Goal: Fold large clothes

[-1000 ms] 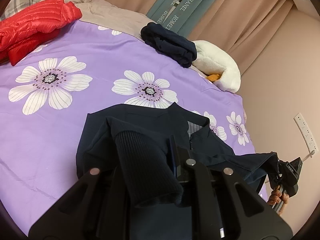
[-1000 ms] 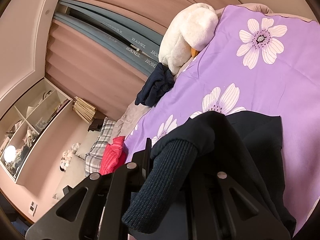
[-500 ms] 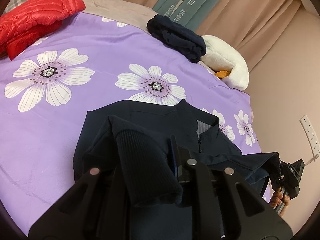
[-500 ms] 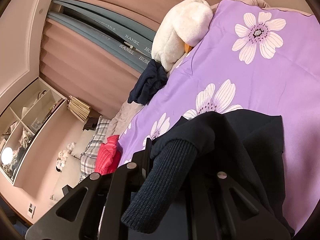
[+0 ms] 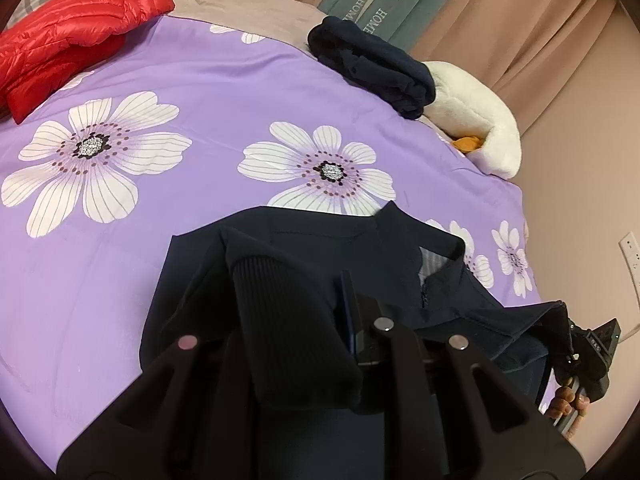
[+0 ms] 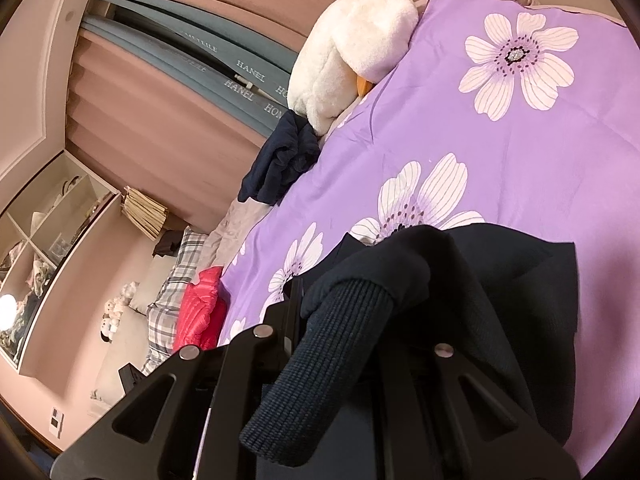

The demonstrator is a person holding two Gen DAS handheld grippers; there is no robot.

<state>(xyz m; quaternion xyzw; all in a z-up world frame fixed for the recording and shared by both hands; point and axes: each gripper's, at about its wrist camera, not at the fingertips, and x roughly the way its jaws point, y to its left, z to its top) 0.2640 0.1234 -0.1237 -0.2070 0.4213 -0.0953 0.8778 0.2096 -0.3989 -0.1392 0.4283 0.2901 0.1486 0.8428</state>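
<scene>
A big bed (image 5: 208, 92) with a purple flower cover fills both views. A dark blue jacket (image 5: 304, 256) lies low in the middle of the frame, its top part flat on the bed. The left gripper (image 5: 320, 344) has its fingers squeezed on one ribbed cuff (image 5: 288, 328). The right gripper (image 6: 340, 344) has its fingers squeezed on the other ribbed cuff (image 6: 320, 364). A red coat (image 5: 68, 40) sits upper left. A white plush toy (image 5: 476, 136) sits upper right.

Matte black angular fingers (image 5: 392, 364), silver round screws; bare-skinned hand (image 5: 568, 410).
</scene>
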